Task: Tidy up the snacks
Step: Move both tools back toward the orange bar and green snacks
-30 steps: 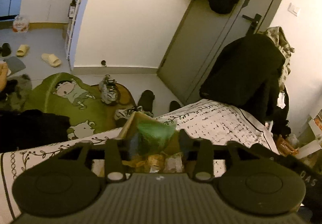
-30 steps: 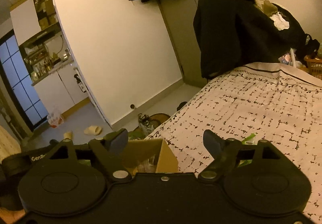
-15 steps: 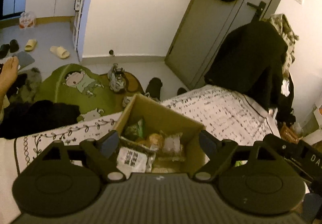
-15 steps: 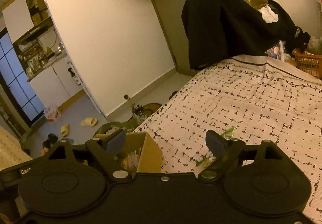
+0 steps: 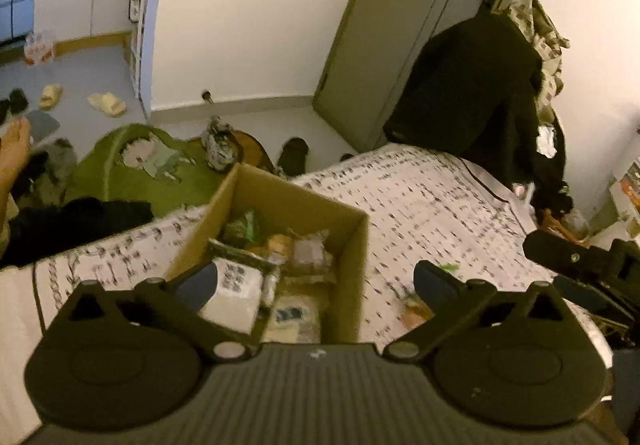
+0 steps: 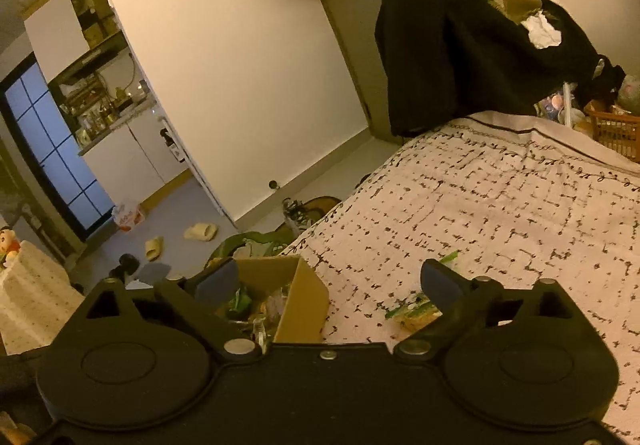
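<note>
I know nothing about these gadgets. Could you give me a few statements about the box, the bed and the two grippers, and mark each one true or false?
1. The cardboard box sits on the patterned bedspread. True.
2. The box is empty. False: snack packets lie inside it.
3. The left gripper clamps a packet. False: its jaws are opening and nothing is between them.
4. A green-and-yellow packet lies on the bedspread outside the box. True.
5. The right gripper holds the box's rim. False: its jaws are opening and grip nothing.
</note>
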Demonstrator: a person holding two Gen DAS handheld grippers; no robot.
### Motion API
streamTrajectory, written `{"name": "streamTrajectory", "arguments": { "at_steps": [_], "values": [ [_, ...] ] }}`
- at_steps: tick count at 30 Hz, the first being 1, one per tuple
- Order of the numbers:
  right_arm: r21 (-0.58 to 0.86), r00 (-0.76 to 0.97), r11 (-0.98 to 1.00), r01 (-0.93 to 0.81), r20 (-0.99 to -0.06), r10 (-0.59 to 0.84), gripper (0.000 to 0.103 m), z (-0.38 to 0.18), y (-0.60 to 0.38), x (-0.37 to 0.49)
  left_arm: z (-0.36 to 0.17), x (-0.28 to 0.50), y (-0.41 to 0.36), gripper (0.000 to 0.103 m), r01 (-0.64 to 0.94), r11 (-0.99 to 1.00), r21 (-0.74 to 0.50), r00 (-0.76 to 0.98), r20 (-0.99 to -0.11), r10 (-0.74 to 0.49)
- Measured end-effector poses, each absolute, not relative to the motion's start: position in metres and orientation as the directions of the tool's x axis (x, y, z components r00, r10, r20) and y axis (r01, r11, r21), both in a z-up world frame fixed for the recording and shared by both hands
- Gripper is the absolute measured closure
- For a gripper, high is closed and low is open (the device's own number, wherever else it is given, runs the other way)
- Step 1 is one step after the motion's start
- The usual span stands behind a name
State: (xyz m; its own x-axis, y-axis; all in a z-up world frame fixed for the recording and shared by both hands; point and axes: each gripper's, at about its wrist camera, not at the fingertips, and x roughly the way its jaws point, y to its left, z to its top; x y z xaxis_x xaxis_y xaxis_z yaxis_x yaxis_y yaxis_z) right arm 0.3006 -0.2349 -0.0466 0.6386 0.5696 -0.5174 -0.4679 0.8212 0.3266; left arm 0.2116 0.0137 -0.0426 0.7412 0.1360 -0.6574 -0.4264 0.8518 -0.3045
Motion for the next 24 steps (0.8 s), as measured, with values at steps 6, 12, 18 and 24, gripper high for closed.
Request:
{"name": "streamTrajectory", "arguments": {
  "at_steps": [6, 12, 18, 24],
  "values": [
    [0.305, 0.632, 0.815, -0.494, -0.518, 0.577, 0.0, -0.042, -0.25, 0.303, -0.039, 0.204, -0.005, 0.0, -0.418, 0.856, -0.305, 0.744, -0.656, 0.129],
    [0.262, 0.65, 0.828, -0.495, -0.521, 0.553, 0.0, -0.041, -0.263, 0.302, -0.042, 0.203, -0.022, 0.0, -0.414, 0.852, -0.322, 0.734, -0.671, 0.103],
    [0.289, 0.66, 0.837, -0.464, -0.517, 0.545, 0.0, -0.04, -0.286, 0.308, -0.052, 0.204, -0.048, 0.0, -0.397, 0.854, -0.336, 0.729, -0.68, 0.072],
    [0.309, 0.686, 0.861, -0.404, -0.52, 0.509, 0.0, -0.047, -0.301, 0.316, -0.056, 0.201, -0.072, 0.001, -0.413, 0.858, -0.304, 0.736, -0.666, 0.118]
  ]
}}
